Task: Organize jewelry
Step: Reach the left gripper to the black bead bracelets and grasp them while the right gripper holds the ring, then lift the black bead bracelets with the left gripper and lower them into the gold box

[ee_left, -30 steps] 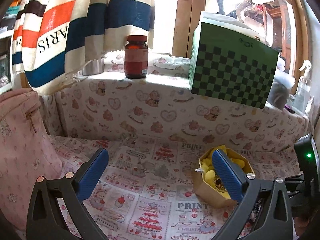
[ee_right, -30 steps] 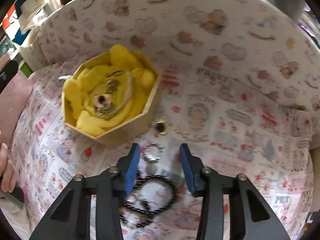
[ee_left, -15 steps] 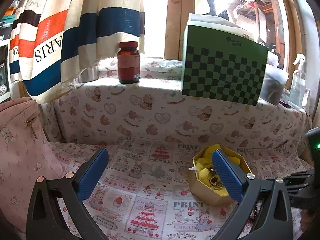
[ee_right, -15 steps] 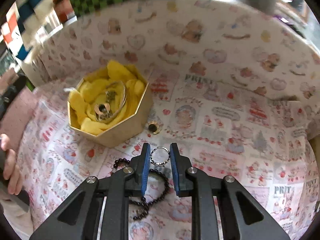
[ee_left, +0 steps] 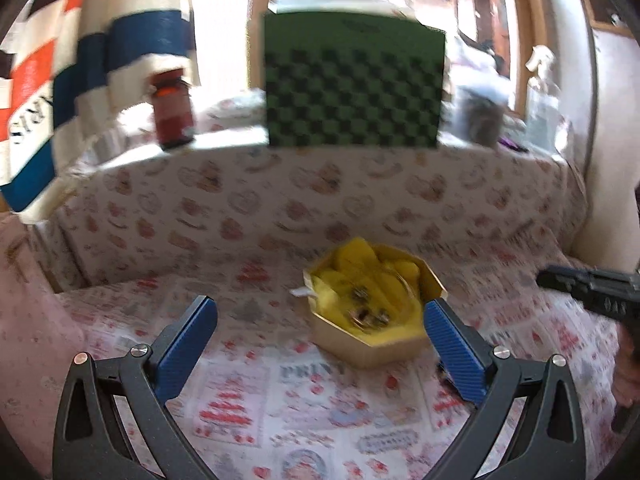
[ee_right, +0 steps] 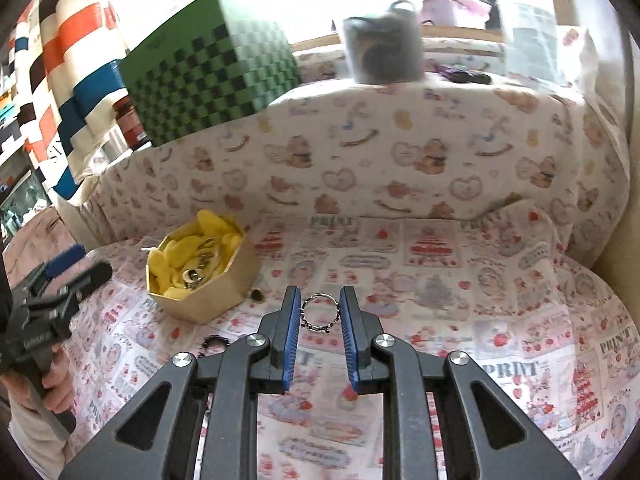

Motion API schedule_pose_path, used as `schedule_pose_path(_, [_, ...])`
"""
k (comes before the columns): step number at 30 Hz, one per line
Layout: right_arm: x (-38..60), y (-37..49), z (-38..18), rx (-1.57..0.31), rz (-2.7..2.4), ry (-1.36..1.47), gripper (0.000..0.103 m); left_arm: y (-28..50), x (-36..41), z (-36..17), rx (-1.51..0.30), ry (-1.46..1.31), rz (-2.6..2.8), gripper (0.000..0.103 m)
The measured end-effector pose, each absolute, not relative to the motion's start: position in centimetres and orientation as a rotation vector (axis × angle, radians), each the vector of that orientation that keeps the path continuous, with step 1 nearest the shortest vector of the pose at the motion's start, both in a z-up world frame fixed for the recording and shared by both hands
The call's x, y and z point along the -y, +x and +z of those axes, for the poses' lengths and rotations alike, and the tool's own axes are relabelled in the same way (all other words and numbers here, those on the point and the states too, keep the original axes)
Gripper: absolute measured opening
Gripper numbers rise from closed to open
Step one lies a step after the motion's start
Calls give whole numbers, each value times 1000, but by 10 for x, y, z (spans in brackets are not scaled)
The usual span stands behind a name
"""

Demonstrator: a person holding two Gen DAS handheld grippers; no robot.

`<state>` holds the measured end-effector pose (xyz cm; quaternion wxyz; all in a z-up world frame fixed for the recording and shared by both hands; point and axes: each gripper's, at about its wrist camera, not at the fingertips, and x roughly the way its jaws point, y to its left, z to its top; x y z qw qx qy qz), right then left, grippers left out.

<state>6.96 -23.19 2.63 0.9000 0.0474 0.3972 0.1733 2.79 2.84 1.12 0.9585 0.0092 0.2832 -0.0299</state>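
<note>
My right gripper (ee_right: 319, 306) is shut on a silver ring (ee_right: 319, 314) and holds it above the patterned cloth. The gold octagonal jewelry box (ee_right: 200, 270) with yellow lining and several pieces inside stands to its left. A small dark earring (ee_right: 256, 294) lies beside the box and a black bead bracelet (ee_right: 213, 342) lies nearer me. In the left wrist view the box (ee_left: 374, 310) sits between the fingers of my open, empty left gripper (ee_left: 320, 326), further away. The right gripper's body (ee_left: 592, 294) shows at the right edge.
A raised ledge behind the box carries a green checkered box (ee_left: 354, 84), a brown bottle (ee_left: 172, 114) and a grey container (ee_right: 382, 50). A striped towel (ee_left: 80, 68) hangs at the left. A pink bag (ee_left: 24, 320) is on the left.
My right gripper has shut on the silver ring and lifted it off the cloth, tilting up. The left gripper has swung right, bringing the box between its fingers.
</note>
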Motion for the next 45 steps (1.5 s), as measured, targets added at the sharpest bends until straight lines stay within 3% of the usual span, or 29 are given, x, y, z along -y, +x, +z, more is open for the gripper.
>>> schedule_pose_path(2, [240,70,22,-838,347,134,21,30,-21,6,-625,17,-108,97])
schedule_pose_path(5, [240,70,19,-842,344,150,21,32,-8,-3,-718,9,-216,69])
schedule_pose_path(11, [229,65,19,-847,354,110,21,41,8,-25,-893,-86,-380,50])
schedule_pose_path(17, [220,62,15,-866,368,83,21,44,22,-33,-934,-103,-450,49])
schedule_pose_path(23, [217,62,13,-876,372,80,21,53,35,-41,-955,-52,-424,40])
schedule_pose_path(26, [217,62,13,-878,374,82,21,56,37,-42,-948,-19,-393,29])
schedule_pose_path(31, [218,63,11,-889,367,84,21,58,45,-44,-946,40,-384,28])
schedule_pose_path(35, [219,64,9,-896,359,84,21,53,46,-43,-966,104,-333,10])
schedule_pose_path(40, [220,65,8,-900,355,86,21,49,40,-42,-1002,113,-339,11])
schedule_pose_path(45, [216,64,6,-907,356,70,21,39,57,-46,-926,231,-315,16])
